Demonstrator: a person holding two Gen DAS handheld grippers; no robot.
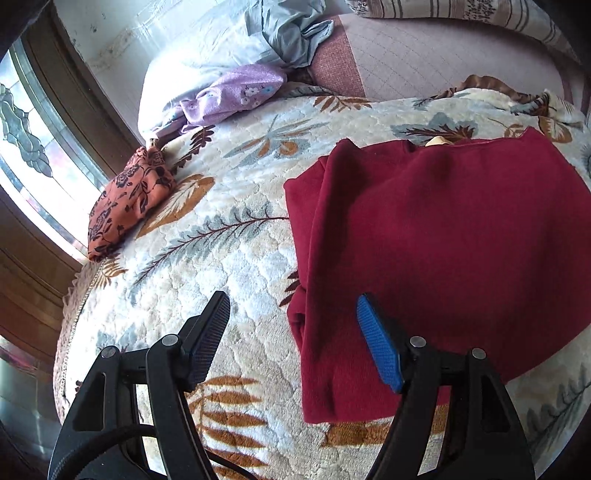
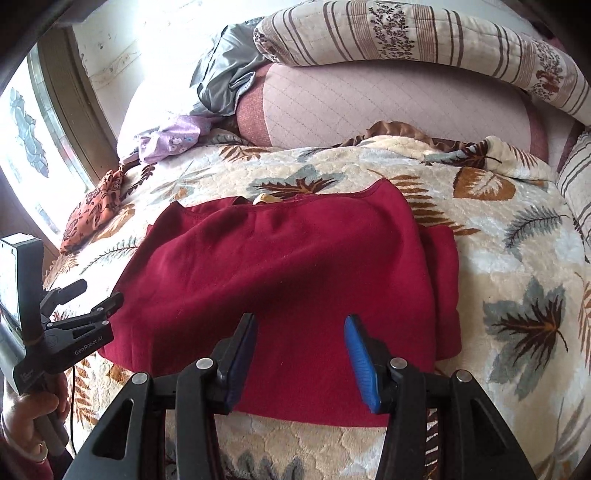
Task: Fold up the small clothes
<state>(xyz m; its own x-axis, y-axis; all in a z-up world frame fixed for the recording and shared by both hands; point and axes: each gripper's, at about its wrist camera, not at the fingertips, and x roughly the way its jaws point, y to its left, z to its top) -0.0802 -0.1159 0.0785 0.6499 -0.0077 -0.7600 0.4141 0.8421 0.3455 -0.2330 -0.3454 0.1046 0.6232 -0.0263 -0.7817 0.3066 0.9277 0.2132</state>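
A dark red garment (image 1: 424,240) (image 2: 295,258) lies spread on the leaf-patterned fleece blanket (image 1: 221,240) (image 2: 498,266), its side parts folded in along the left and right edges. My left gripper (image 1: 291,299) hangs open over the garment's near left edge; one pad is above the blanket, the blue pad above red cloth, and nothing is pinched. In the right wrist view the left gripper (image 2: 101,291) shows at the left, held by a hand (image 2: 29,410). My right gripper (image 2: 301,319) is open above the garment's near edge, with nothing gripped.
An orange floral cloth (image 1: 125,199) (image 2: 92,210) lies at the bed's left edge by the window (image 1: 29,147). A purple cloth (image 1: 236,92) (image 2: 173,138) and a grey one (image 1: 291,33) (image 2: 225,81) lie at the back. A striped quilt (image 2: 406,37) rests on a pink cushion (image 2: 369,107).
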